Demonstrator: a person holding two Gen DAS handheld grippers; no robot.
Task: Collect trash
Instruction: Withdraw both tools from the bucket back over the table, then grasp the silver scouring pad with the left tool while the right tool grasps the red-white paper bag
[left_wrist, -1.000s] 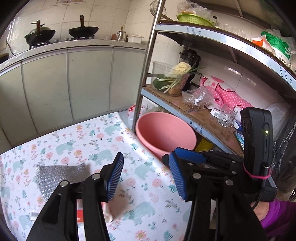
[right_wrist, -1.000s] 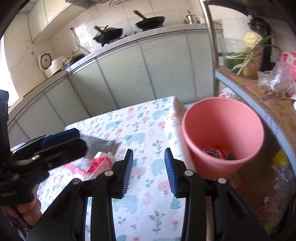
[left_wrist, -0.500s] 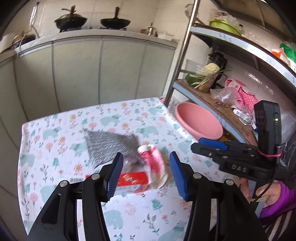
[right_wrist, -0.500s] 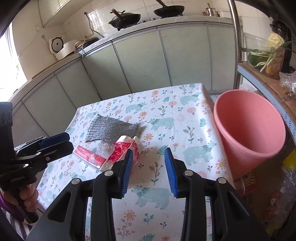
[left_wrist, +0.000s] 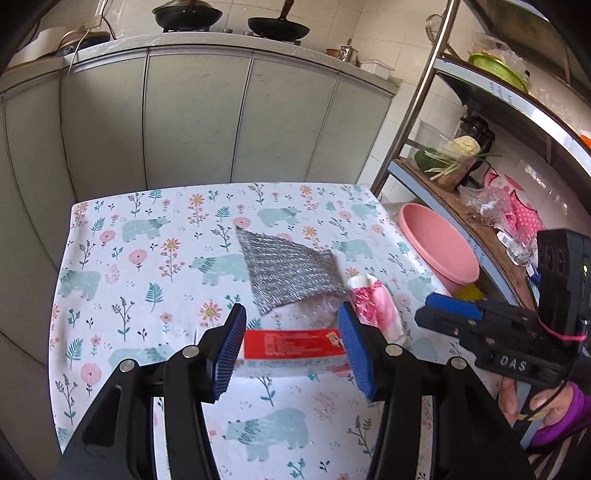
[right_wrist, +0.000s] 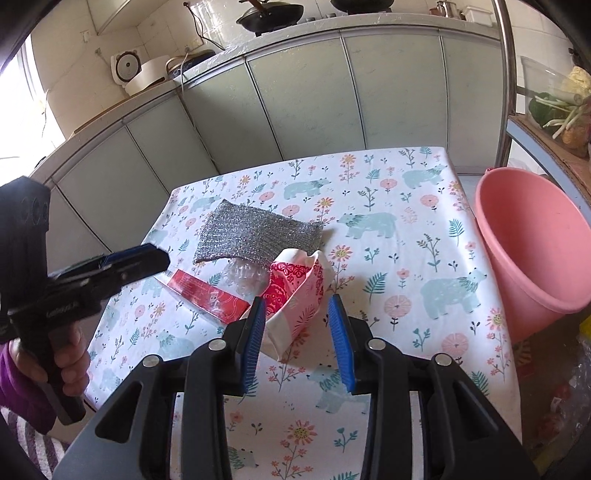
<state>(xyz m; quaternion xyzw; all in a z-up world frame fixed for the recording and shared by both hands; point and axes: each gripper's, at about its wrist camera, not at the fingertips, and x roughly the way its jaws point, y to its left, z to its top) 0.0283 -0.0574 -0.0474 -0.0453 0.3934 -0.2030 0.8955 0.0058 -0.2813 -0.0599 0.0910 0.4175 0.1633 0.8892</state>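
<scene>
Trash lies grouped mid-table on the floral cloth: a silver mesh pad (left_wrist: 288, 273) (right_wrist: 255, 236), clear bubble wrap (left_wrist: 314, 314) (right_wrist: 243, 275), a flat red packet (left_wrist: 291, 343) (right_wrist: 207, 295) and a crumpled pink-and-white paper wrapper (left_wrist: 373, 310) (right_wrist: 295, 291). My left gripper (left_wrist: 291, 350) (right_wrist: 147, 258) hovers open over the red packet without touching it. My right gripper (right_wrist: 297, 339) (left_wrist: 432, 310) is open just short of the pink wrapper, whose near end shows between its pads. The pink bucket (right_wrist: 532, 251) (left_wrist: 443, 251) stands off the table's right edge.
A metal shelf rack (left_wrist: 413, 122) with vegetables, bags and jars rises right of the bucket. Grey kitchen cabinets (left_wrist: 195, 110) with woks on top run behind the table. A person's hands in purple sleeves hold both grippers.
Both grippers have swung left from the bucket toward the middle of the table and dipped. The trash pile has come into view under them. Neither jaw opening has changed.
</scene>
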